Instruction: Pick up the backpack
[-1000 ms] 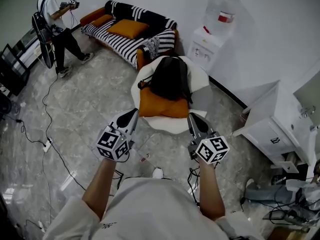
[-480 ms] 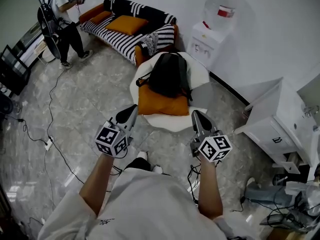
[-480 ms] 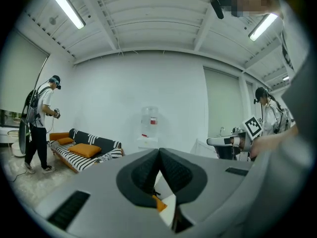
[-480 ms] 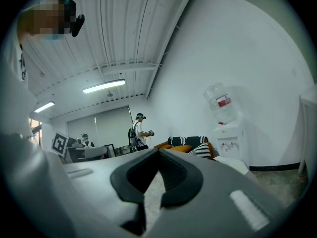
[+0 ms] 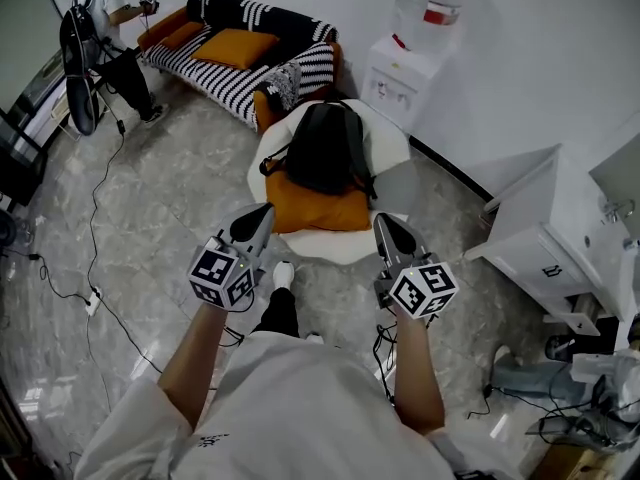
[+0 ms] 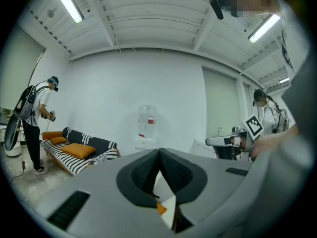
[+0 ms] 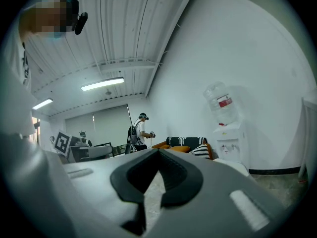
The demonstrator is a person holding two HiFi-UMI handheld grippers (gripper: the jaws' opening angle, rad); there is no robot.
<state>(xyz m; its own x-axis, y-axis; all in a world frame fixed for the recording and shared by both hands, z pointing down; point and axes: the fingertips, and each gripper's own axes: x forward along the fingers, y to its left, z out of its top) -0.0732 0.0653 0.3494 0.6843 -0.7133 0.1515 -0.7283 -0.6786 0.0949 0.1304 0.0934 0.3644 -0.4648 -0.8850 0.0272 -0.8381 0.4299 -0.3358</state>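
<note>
A black backpack (image 5: pixel 327 146) lies on an orange cushion (image 5: pixel 311 209) in a round white chair (image 5: pixel 384 146), ahead of me in the head view. My left gripper (image 5: pixel 266 209) is shut and empty, just short of the chair's front left. My right gripper (image 5: pixel 378 219) is also shut and empty, at the chair's front right. In the left gripper view the left gripper (image 6: pixel 159 150) has its pads pressed together, with a sliver of orange cushion (image 6: pixel 161 208) below them. The right gripper (image 7: pixel 158 151) in its own view is closed too; the backpack is hidden there.
A water dispenser (image 5: pixel 404 60) stands against the wall behind the chair. A striped sofa (image 5: pixel 245 52) with orange cushions sits to the far left, and a person (image 5: pixel 96 30) with grippers stands near it. A white cabinet (image 5: pixel 545 240) is at right. Cables (image 5: pixel 70 292) trail across the marble floor.
I have stepped toward the chair: both grippers moved forward together and their tips now reach its front edge. Both stayed shut. The person at the far left shifted a little.
</note>
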